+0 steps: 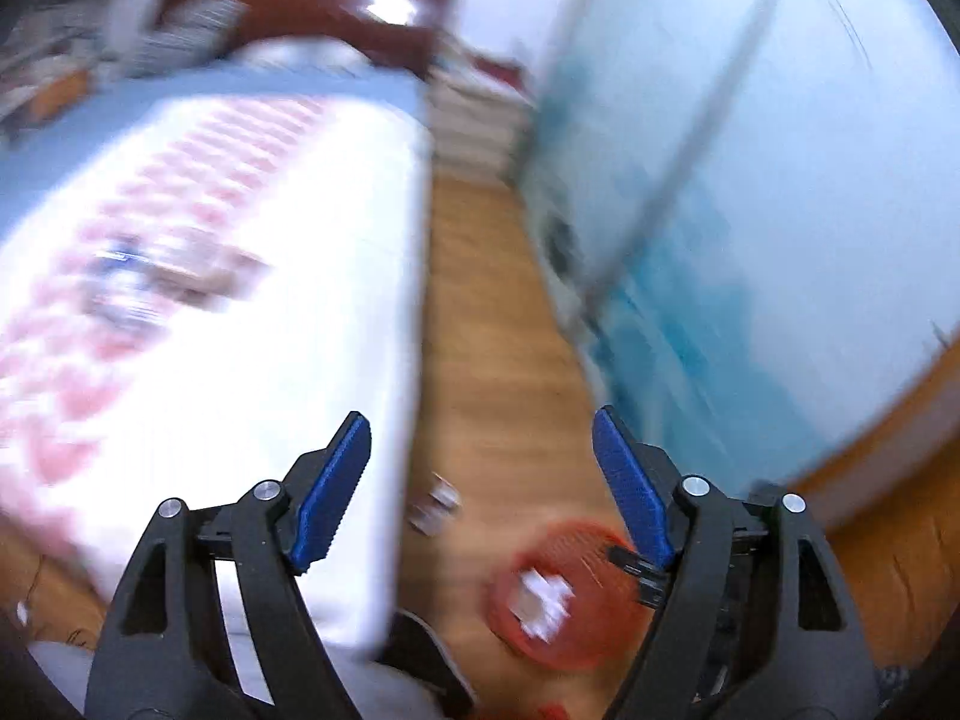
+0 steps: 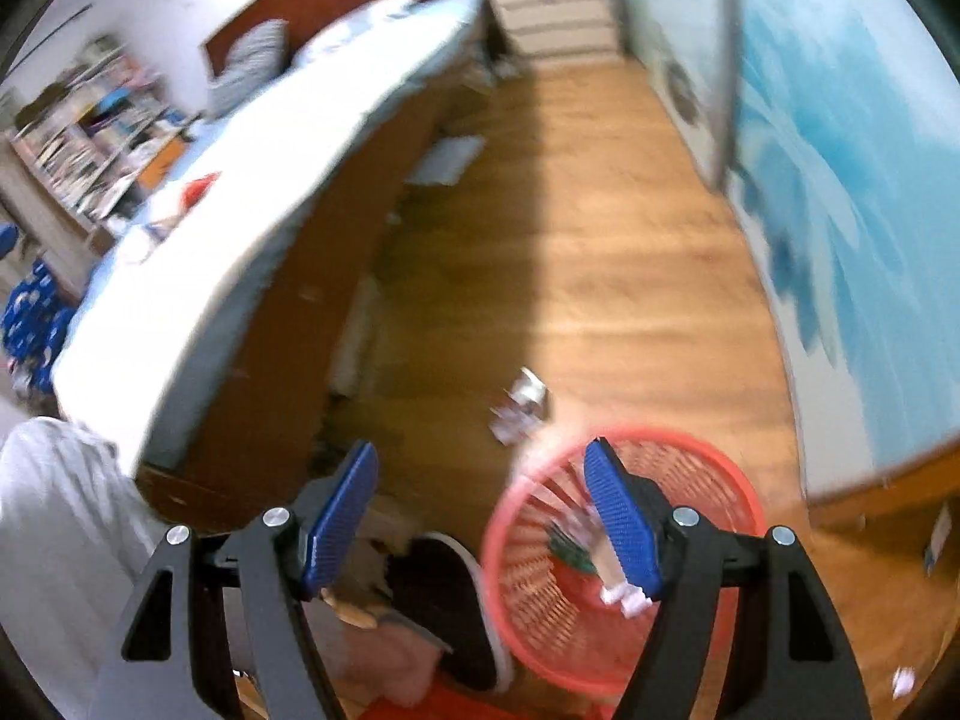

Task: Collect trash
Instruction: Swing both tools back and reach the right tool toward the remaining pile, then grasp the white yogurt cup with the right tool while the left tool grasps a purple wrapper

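Observation:
A red plastic basket point(image 2: 708, 474) stands on the wooden floor with some trash pieces point(image 2: 576, 546) inside; it also shows, blurred, in the left wrist view point(image 1: 576, 552) with white scraps point(image 1: 543, 600) in it. A crumpled wrapper point(image 2: 519, 408) lies on the floor just beyond the basket, and shows in the left wrist view point(image 1: 435, 504) too. My left gripper point(image 1: 480, 480) is open and empty above the bed's edge and floor. My right gripper point(image 2: 483, 510) is open and empty above the basket's rim. Blurred items point(image 1: 156, 282) lie on the bed.
A bed point(image 2: 252, 228) with a white and pink cover point(image 1: 240, 300) fills the left. A blue wardrobe wall point(image 2: 840, 192) runs along the right. A white drawer unit point(image 2: 552, 12) stands at the far end. A person's shoe point(image 2: 456, 600) is beside the basket. A white scrap point(image 2: 903, 681) lies at bottom right.

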### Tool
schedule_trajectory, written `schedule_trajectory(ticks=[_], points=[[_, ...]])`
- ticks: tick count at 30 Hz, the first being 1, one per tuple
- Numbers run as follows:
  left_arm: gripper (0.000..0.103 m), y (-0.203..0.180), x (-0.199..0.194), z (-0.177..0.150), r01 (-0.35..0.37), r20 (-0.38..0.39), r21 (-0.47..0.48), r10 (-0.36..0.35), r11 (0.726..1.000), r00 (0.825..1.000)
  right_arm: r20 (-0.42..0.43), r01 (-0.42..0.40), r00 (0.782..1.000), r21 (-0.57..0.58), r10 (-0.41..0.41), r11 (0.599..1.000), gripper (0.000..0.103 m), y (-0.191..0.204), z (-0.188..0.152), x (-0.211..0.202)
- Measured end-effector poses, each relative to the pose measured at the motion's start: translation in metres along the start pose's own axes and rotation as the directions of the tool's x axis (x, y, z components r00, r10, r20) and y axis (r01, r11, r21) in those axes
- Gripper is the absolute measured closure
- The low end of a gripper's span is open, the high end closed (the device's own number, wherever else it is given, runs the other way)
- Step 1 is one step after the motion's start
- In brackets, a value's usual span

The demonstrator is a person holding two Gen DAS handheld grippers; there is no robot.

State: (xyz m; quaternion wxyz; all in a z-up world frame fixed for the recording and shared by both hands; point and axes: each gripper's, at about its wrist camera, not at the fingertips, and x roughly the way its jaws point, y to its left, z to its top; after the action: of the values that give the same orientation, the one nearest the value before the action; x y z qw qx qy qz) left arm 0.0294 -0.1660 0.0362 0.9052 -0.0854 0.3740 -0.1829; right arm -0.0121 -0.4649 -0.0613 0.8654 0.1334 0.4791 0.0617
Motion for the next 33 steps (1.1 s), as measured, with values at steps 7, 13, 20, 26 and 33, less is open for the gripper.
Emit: schedule_trajectory(ticks=[7, 13, 20, 26, 33], points=[[0.026, 0.137, -0.048, -0.018, -0.250, 0.093, -0.132, 0.263, 0.959, 0.960, 0.088, -0.121, 0.986, -0.223, 0.144, 0.967, 0.030, 0.140, 0.055, -0.007], [0.026, 0.208, -0.065, -0.026, -0.248, 0.109, -0.287, 0.288, 0.925, 0.951, 0.118, -0.208, 0.956, -0.373, 0.269, 0.904, 0.026, 0.252, 0.098, 0.013], [0.026, 0.241, -0.069, -0.026, -0.245, 0.111, -0.368, 0.305, 0.897, 0.946, 0.108, -0.194, 0.944, -0.584, 0.312, 0.788, 0.024, 0.383, 0.138, 0.086], [0.026, 0.255, -0.069, -0.030, -0.262, 0.103, -0.372, 0.320, 0.891, 0.942, 0.012, -0.187, 0.972, -0.574, 0.236, 0.797, 0.024, 0.445, 0.170, 0.192], [0.026, 0.279, -0.070, -0.032, -0.279, 0.061, -0.401, 0.329, 0.873, 0.942, -0.105, -0.289, 0.957, -0.383, 0.270, 0.877, 0.054, 0.432, 0.186, 0.254]])
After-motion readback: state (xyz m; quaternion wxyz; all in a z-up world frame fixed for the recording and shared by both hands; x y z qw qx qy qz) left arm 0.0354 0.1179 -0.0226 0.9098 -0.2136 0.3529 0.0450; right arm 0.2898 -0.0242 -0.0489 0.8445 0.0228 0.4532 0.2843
